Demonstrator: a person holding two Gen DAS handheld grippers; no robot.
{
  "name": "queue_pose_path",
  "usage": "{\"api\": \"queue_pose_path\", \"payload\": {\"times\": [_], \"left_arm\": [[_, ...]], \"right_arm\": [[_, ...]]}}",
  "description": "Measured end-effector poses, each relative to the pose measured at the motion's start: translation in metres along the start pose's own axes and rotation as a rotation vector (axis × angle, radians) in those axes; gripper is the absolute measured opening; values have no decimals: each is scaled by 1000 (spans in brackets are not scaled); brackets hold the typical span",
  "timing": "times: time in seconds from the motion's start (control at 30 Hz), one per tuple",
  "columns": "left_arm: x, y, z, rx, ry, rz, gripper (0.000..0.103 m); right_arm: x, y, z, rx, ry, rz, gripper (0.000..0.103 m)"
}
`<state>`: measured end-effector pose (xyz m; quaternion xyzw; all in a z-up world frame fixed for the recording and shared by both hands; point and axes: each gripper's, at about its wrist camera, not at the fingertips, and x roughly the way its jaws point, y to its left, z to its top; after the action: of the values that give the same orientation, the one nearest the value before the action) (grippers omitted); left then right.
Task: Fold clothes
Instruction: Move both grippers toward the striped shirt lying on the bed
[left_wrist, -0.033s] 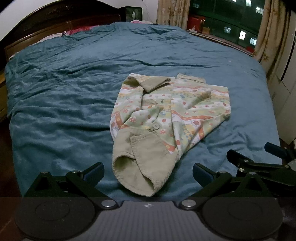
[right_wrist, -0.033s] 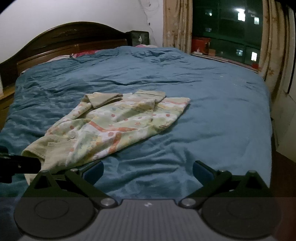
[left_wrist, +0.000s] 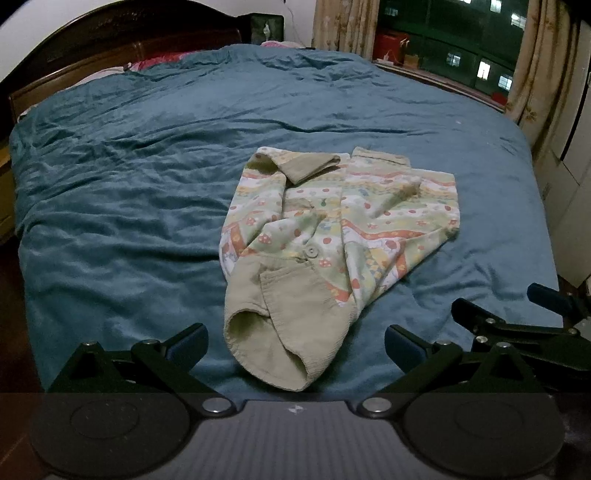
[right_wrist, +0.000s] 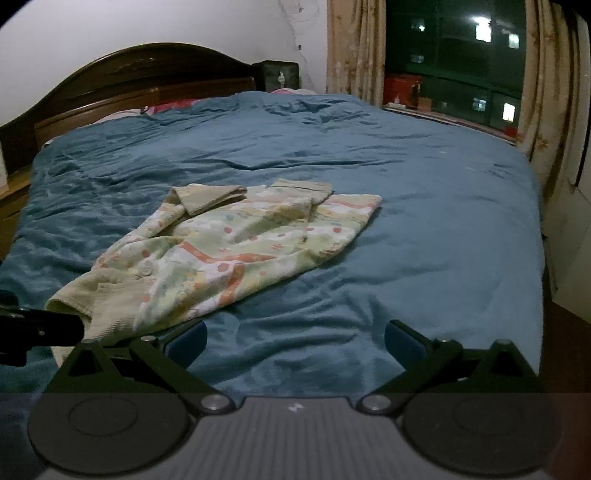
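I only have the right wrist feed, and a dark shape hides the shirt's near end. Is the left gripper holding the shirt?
Observer: No. The left gripper is open; the shirt has its khaki cuff lying unpinched between the spread fingers.
Operator: Which way does that cuff point?
Observer: Its round opening faces the left gripper, at the near end of the blue blanket.
Operator: Where is my gripper from there?
Observer: The right gripper shows off the shirt's right side, clear of it.
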<state>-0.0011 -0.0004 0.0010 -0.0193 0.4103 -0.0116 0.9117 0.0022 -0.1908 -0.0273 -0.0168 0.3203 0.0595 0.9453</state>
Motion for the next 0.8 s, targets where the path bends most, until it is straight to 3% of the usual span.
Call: {"api": "queue_pose_path", "payload": {"times": [0.17,0.3,0.8], "left_arm": [[-5,-1,-1,7,-6,-7,103],[-8,-3,-1,12,-11,-12,103],[-13,2,-6,5,-25,16,103]], "right_arm": [[3,11,1,-26,27,-5,103],[-3,8,0,-6,49,44,103],[-7,14,1,-61,94,47,103]]}}
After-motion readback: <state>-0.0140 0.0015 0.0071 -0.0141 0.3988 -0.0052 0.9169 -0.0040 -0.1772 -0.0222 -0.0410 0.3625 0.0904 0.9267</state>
